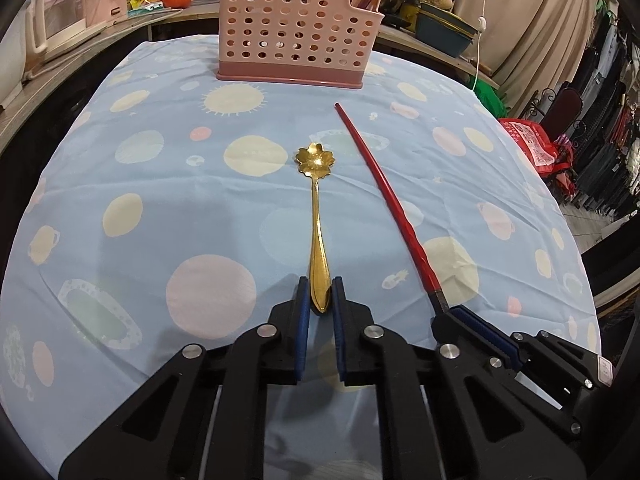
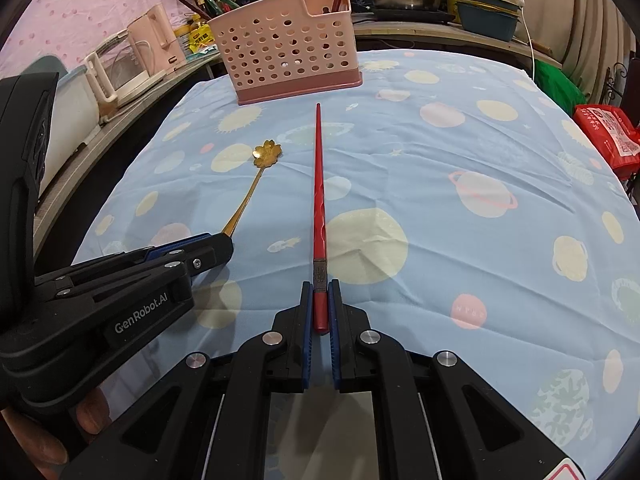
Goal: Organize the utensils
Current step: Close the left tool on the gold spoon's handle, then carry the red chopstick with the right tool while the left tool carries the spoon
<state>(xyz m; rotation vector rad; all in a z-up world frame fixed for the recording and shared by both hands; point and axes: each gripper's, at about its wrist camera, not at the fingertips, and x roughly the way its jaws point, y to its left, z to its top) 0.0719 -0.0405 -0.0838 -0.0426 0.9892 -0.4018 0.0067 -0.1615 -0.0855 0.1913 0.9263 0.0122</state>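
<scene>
Basically both grips are set: left gripper [image 1: 320,296] pinches the gold spoon [image 1: 318,216] handle, right gripper [image 2: 321,304] pinches the red chopstick [image 2: 319,184] butt, each long axis running straight out from its jaws toward the pink holder [image 1: 292,28] ahead.

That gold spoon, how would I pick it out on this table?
Start at the pink holed basket at the far end of the blue planet-print tablecloth. The gold spoon lies before it, handle between the left tongs. Unlike the red chopstick beside it, it has a flower-shaped bowl.
</scene>
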